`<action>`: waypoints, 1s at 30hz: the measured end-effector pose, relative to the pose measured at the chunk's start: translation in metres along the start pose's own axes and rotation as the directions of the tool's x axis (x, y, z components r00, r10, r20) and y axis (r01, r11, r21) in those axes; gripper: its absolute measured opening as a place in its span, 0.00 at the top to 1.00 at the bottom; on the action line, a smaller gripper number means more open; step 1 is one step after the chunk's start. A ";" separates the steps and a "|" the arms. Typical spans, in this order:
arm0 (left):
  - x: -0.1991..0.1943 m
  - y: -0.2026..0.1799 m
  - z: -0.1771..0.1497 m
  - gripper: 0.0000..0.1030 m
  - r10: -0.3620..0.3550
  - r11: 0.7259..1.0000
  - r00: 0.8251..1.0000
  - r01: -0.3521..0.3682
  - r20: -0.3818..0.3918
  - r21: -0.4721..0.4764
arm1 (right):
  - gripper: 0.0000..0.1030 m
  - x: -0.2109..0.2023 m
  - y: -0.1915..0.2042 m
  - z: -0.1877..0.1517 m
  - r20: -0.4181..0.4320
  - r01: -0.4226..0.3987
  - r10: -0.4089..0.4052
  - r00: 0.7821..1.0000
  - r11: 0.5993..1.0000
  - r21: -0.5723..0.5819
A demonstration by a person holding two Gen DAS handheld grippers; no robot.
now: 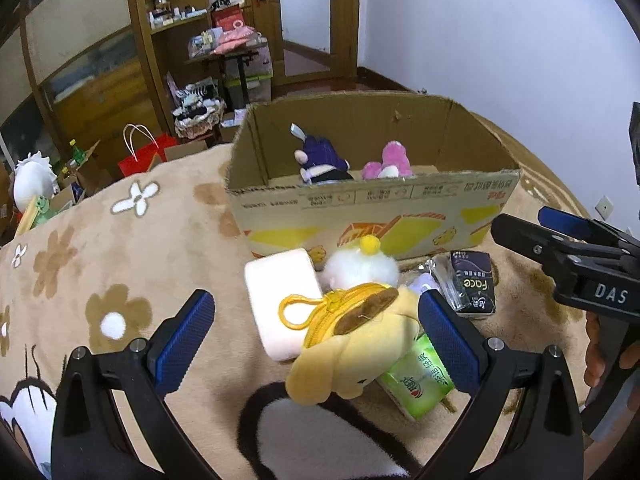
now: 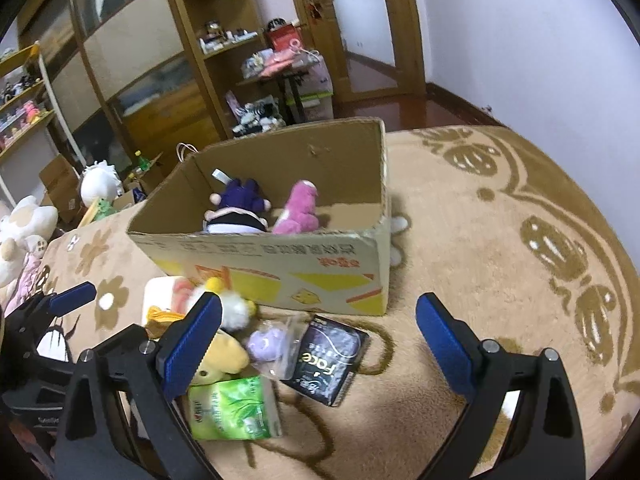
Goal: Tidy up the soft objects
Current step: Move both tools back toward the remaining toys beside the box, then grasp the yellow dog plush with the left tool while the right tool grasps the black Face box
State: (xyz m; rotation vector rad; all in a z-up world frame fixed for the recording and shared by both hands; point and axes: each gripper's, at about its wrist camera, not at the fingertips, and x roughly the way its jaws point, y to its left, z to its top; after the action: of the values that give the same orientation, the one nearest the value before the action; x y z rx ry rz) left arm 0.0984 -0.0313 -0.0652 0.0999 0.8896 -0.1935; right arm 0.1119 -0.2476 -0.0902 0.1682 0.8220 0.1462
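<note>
So my left gripper (image 1: pixel 316 334) is spread wide with nothing pinched, hanging over the little pile on the floral blanket (image 1: pixel 120 248). Sitting right in the gap between my left fingers is the yellow dog plush pouch (image 1: pixel 352 344) with its yellow loop and zipper, leaning up against my right-side pad but not squeezed. Just past it, further out from the fingertips, there's a white fluffy plush with a yellow pompom (image 1: pixel 362 266), and a pale pink sponge block (image 1: pixel 280 300) lying toward the left finger's side. Under the pouch, near the base of the right-side finger, a green tissue pack (image 1: pixel 416 384) pokes out. Beyond that finger lies a dark Face tissue pack (image 1: pixel 474 284) with a clear bag touching it. My right gripper (image 2: pixel 320 338) is wide open too and empty; the dark pack (image 2: pixel 330 360) sits between its fingers, the small lilac plush in the clear bag (image 2: pixel 266 342) sits just beside the left-side pad, and the green pack (image 2: pixel 232 408) is down near that finger's base. Straight ahead of both sets of fingers is the cardboard box (image 1: pixel 400 208), open on top, with a purple plush (image 1: pixel 320 160) and a pink plush (image 1: pixel 390 162) already inside, side by side. The pile is right up against the box's near wall.
</note>
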 end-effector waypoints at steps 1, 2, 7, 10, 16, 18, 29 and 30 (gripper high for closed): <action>0.003 -0.001 -0.001 0.02 -0.003 1.000 1.000 0.003 -0.008 0.001 | 0.01 0.004 -0.002 -0.001 -0.009 0.005 -0.005 1.000 1.000 0.003; 0.006 -0.002 -0.001 0.02 -0.005 1.000 1.000 0.005 -0.016 0.001 | 0.01 0.007 -0.003 -0.001 -0.016 0.010 -0.009 1.000 1.000 0.006; 0.017 -0.007 -0.002 0.02 -0.014 1.000 0.999 0.014 -0.043 0.015 | 0.01 0.027 -0.014 -0.006 -0.067 0.029 -0.027 0.997 0.999 0.032; 0.026 -0.009 -0.003 0.02 -0.015 1.000 0.997 0.017 -0.071 0.020 | 0.01 0.037 -0.018 -0.009 -0.090 0.052 -0.049 0.995 0.998 0.035; 0.040 -0.016 -0.008 0.02 0.013 0.998 0.995 -0.007 -0.103 0.056 | 0.01 0.053 -0.028 -0.014 -0.132 0.088 -0.082 0.988 0.995 0.036; 0.041 -0.018 -0.009 0.02 0.015 0.998 0.995 -0.009 -0.103 0.062 | 0.02 0.057 -0.032 -0.015 -0.144 0.102 -0.096 0.985 0.994 0.040; 0.043 -0.016 -0.012 0.16 -0.020 0.999 0.990 0.025 -0.142 0.032 | 0.04 0.072 -0.026 -0.021 -0.186 0.102 -0.101 0.977 0.995 -0.003; 0.043 -0.016 -0.013 0.17 -0.020 0.999 0.990 0.026 -0.142 0.036 | 0.04 0.072 -0.025 -0.021 -0.185 0.106 -0.105 0.977 0.994 -0.007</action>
State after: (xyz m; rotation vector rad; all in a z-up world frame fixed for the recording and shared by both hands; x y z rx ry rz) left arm 0.1115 -0.0506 -0.1066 0.1398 1.0296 -0.2268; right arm 0.1462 -0.2561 -0.1611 0.1141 1.0151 0.0614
